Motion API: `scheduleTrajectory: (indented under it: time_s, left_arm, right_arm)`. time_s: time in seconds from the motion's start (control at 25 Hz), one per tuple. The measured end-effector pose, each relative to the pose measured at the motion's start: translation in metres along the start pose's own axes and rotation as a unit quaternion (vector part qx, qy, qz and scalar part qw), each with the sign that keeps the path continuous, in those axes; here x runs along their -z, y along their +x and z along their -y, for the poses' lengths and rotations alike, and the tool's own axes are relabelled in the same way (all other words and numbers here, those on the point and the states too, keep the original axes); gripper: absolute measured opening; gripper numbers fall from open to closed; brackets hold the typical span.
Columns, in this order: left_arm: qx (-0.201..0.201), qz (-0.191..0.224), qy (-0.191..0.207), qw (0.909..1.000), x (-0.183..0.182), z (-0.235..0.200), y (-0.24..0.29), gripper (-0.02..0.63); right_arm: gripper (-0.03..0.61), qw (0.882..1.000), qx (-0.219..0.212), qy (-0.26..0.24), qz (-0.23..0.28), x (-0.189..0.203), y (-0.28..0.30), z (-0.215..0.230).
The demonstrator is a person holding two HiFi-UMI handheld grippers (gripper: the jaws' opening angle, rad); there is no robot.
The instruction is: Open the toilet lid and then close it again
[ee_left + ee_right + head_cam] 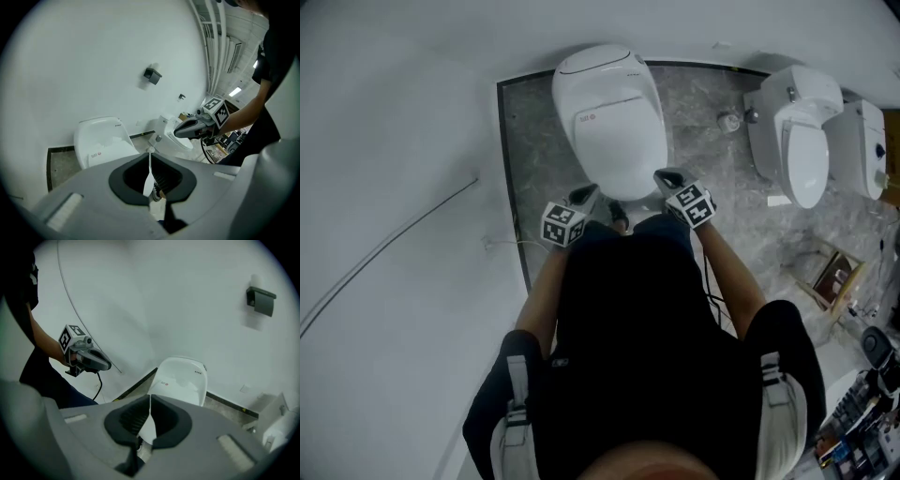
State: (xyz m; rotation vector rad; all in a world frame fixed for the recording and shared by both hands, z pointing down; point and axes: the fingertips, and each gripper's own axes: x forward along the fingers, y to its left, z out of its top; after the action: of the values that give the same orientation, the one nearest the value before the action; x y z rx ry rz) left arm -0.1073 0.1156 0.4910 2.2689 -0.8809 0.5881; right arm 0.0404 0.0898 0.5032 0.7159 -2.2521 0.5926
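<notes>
White toilet point(609, 122) sits on the grey stone floor point(530, 178) against the wall w/ its lid point(617, 141) down, and a second toilet point(797, 141) stands off to the R. L gripper point(150, 151) and R gripper point(150, 397) both have jaws pressed together w/ nothing btwn them, held up side by side near the toilet's front, clear of it. Head view shows both forearms reaching fwd from the body; only the gripper views show the black wall holder point(261, 300) above the toilet, plus each other's gripper side-on, angled down.
</notes>
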Motion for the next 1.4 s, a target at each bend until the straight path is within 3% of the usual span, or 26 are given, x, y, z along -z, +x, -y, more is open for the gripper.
scheduleTrajectory:
  time_s: [0.24, 0.72, 1.4]
  left_arm:
    - [0.000, 0.039, 0.038, 0.9985, -0.046, 0.012, -0.025, 0.020]
    - [0.019, 0.051, 0.069, 0.9961, -0.066, 0.019, -0.022, 0.017]
    - [0.018, 0.051, 0.060, 0.9967, -0.079, 0.013, -0.015, 0.015]
  right_arm:
    - [0.011, 0.997, 0.020, -0.057, 0.045, -0.040, -0.030, -0.006]
    - [0.011, 0.996, 0.036, -0.036, 0.074, -0.051, -0.050, -0.009]
    - [0.011, 0.996, 0.042, -0.038, 0.067, -0.058, -0.056, 0.014]
